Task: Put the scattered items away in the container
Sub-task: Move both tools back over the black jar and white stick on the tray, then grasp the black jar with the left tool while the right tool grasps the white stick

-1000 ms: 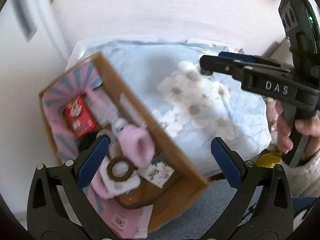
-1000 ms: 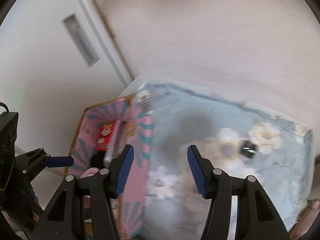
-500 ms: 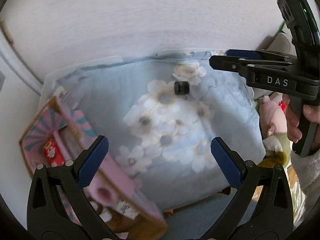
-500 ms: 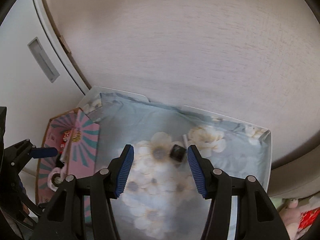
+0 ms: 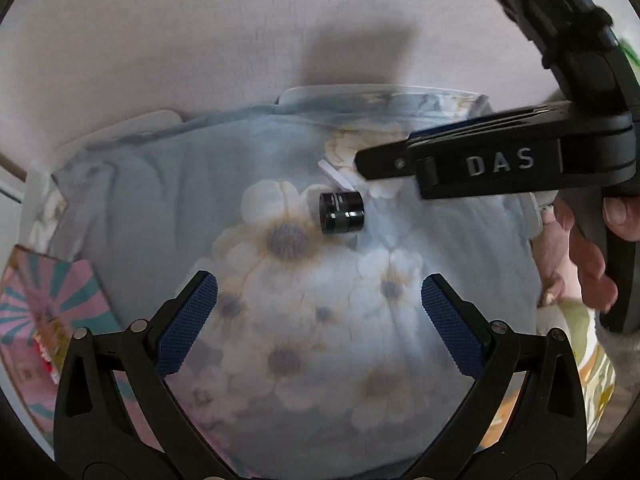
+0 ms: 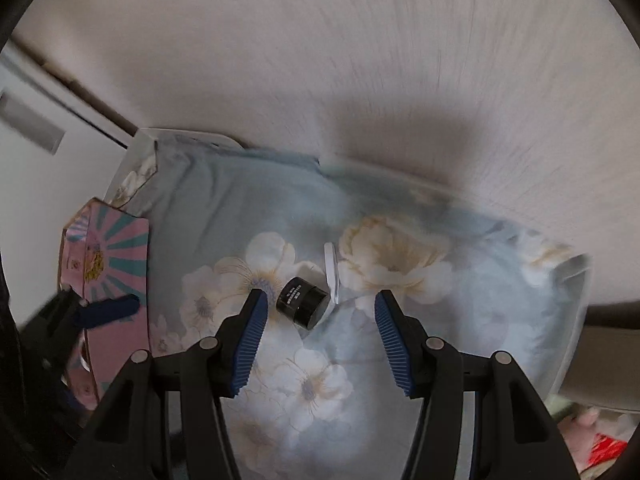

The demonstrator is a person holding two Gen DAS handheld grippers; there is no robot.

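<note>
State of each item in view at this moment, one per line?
black jar: on its side on the floral cloth, untouched.
white stick: flat beside the jar.
pink box: at the cloth's left edge, open.
right gripper: open, over the jar.
left gripper: open, empty.

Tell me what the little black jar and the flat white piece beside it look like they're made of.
Black jar: glossy hard plastic or possibly glass; bright highlights run along its side, and small printed text shows on it. Flat white piece: thin, stiff and matte, likely plastic or card; the blur leaves it open. Both lie on the soft floral cloth.
</note>
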